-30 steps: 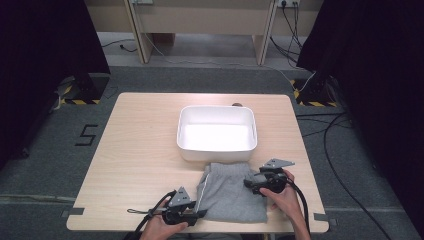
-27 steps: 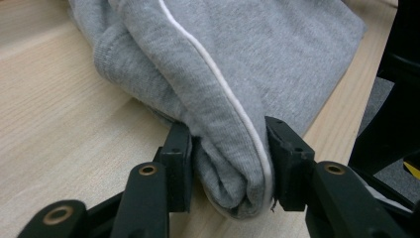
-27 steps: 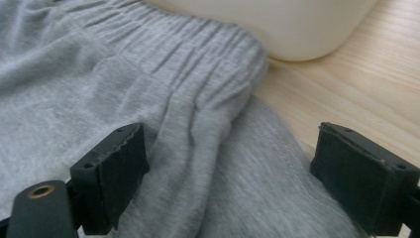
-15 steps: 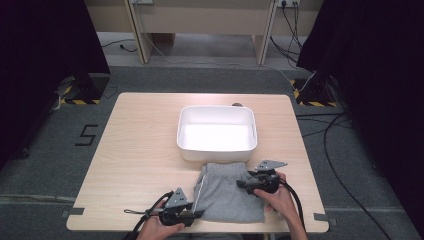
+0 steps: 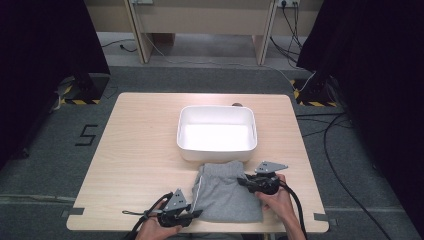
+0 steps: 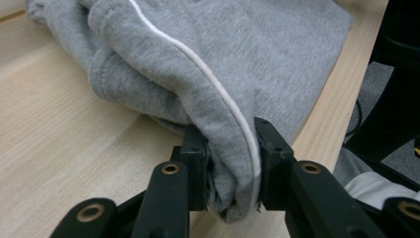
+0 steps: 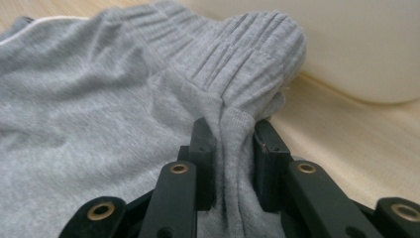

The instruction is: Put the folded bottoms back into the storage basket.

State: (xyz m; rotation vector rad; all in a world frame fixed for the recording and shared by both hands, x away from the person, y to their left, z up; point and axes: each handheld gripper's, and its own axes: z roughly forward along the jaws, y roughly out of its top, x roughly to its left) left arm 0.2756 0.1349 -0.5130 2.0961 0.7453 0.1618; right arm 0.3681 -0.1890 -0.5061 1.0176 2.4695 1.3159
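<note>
At the lower middle of the high view the grey garment (image 5: 225, 192) lies folded on the bench (image 5: 140, 165), clenched by the left tool (image 6: 232, 171) and right tool (image 7: 233, 163), with presumably the move into the tub (image 5: 216, 135) left.

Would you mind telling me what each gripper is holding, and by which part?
Both hold the grey garment: the left gripper pinches its piped side edge at a near corner, the right gripper a fold beside the ribbed waistband.
</note>
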